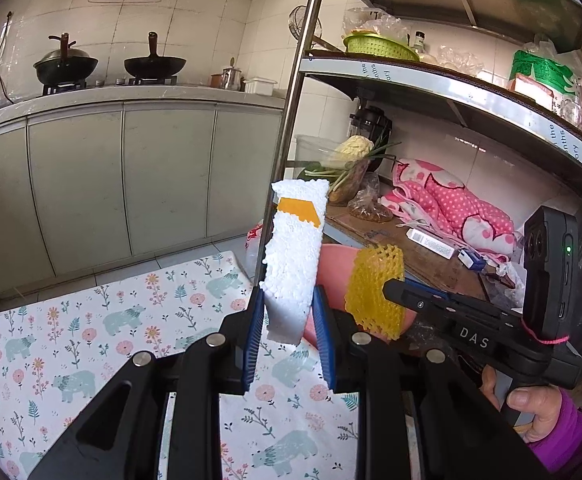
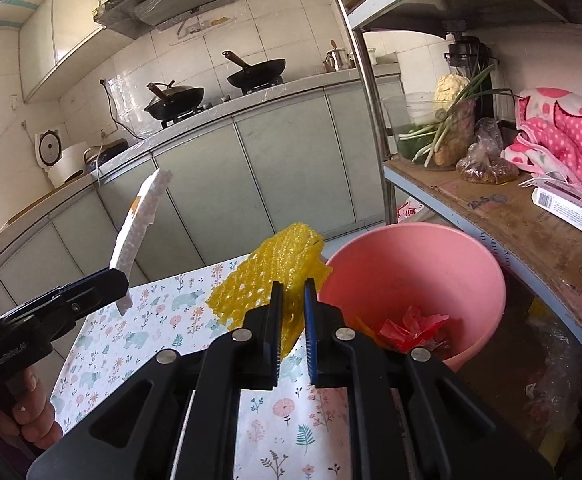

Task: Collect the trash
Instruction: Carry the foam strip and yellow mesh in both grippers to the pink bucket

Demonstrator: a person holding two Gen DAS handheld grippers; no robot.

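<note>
My left gripper [image 1: 287, 298] is shut on a white styrofoam strip [image 1: 297, 248] with an orange patch, which stands upright between the blue pads above the floral tablecloth [image 1: 71, 344]. My right gripper [image 2: 293, 284] is shut on a yellow foam net [image 2: 267, 276], seen in the left wrist view as a yellow foam net [image 1: 375, 292] held beside the strip. A pink bin [image 2: 423, 264] stands just right of the net, with red plastic scraps [image 2: 411, 326] at its bottom. The styrofoam strip [image 2: 141, 220] and the left gripper [image 2: 121, 280] show at the left of the right wrist view.
A metal shelf rack [image 1: 287, 128] rises right of the table, holding a pink spotted cloth [image 2: 563, 132], vegetables [image 2: 447, 120], a bag and a small box [image 2: 567, 204]. Grey cabinets [image 1: 131, 180] and a counter with two woks [image 1: 151, 64] run behind.
</note>
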